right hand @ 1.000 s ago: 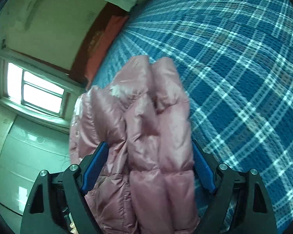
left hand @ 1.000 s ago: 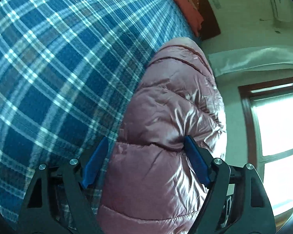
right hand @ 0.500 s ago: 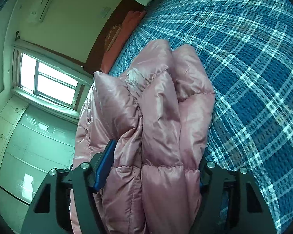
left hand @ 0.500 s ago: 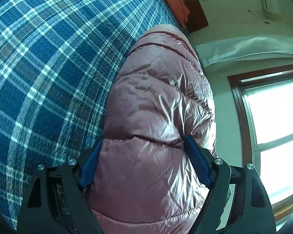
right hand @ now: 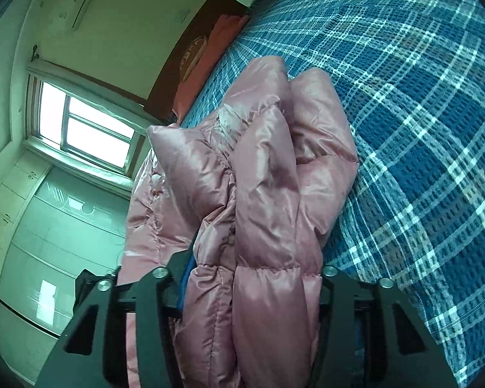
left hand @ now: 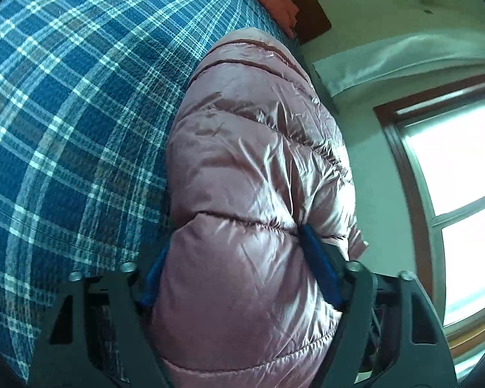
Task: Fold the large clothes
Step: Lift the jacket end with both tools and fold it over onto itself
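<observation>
**Both grippers clamped on the pink jacket over the bed**

While we hold the jacket (left hand: 258, 168) up over the bedspread (left hand: 64, 113), our left gripper (left hand: 236, 265) has its jaws clamped on a thick quilted fold, the blue pads (left hand: 320, 271) pressed into the puffed fabric on either side. Our right gripper (right hand: 249, 278) is likewise clamped on the jacket (right hand: 265, 187), its jaws squeezed onto a bunched stack of several layers; only one blue pad (right hand: 186, 278) shows there, the other being hidden behind the fabric.

We see the jacket as shiny pink, stitched in padded bands, hanging just above or against the blue plaid bedspread (right hand: 420, 113); we cannot tell whether its far end touches. A pale, crinkled patch (right hand: 229, 123) sits among the folds in the right wrist view; whether it is a label we cannot tell, and no writing on it can be read.

Beyond the bed we see an orange pillow (right hand: 207, 64) against a dark wooden headboard (right hand: 181, 61), which bears a pale emblem too small to read. A window (right hand: 84, 129) stands bright beside it, with pale cabinet doors (right hand: 48, 242) below.
</observation>
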The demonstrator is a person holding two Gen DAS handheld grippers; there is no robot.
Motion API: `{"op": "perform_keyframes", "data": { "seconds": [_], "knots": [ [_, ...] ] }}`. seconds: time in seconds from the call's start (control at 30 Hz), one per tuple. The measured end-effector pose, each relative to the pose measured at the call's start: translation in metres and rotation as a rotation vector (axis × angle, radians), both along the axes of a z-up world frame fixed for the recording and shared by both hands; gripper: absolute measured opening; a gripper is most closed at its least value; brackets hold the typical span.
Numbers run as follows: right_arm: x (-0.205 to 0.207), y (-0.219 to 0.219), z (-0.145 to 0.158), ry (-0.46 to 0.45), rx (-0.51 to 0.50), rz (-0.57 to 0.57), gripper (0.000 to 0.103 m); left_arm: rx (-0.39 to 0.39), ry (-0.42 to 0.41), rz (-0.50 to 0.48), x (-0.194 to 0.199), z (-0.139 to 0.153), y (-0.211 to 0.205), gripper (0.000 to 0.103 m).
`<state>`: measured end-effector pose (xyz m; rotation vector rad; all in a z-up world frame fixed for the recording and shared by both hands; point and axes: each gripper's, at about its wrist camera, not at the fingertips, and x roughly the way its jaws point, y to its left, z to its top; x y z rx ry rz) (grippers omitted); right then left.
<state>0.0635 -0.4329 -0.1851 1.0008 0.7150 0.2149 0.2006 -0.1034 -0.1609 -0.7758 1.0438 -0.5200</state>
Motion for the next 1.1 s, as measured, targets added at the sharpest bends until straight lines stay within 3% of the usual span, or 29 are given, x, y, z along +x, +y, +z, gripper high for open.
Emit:
{"op": "perform_keyframes", "data": {
  "seconds": [0.23, 0.6, 0.8, 1.1],
  "knots": [
    [-0.004, 0.001, -0.005, -0.019, 0.038, -0.009, 0.037, 0.056, -0.042, 0.003, -0.005, 0.010, -0.012, 0.046],
    [-0.020, 0.010, 0.003, -0.071, 0.039, -0.033, 0.030, 0.093, -0.123, 0.005, -0.013, 0.034, -0.010, 0.035],
    [-0.011, 0.034, 0.015, -0.115, 0.042, -0.007, 0.029, 0.101, -0.174, 0.037, -0.022, 0.052, 0.032, 0.034],
    [0.068, 0.099, 0.040, -0.175, 0.078, 0.120, 0.028, 0.098, -0.206, 0.162, 0.016, 0.078, 0.121, 0.034]
  ]
}}
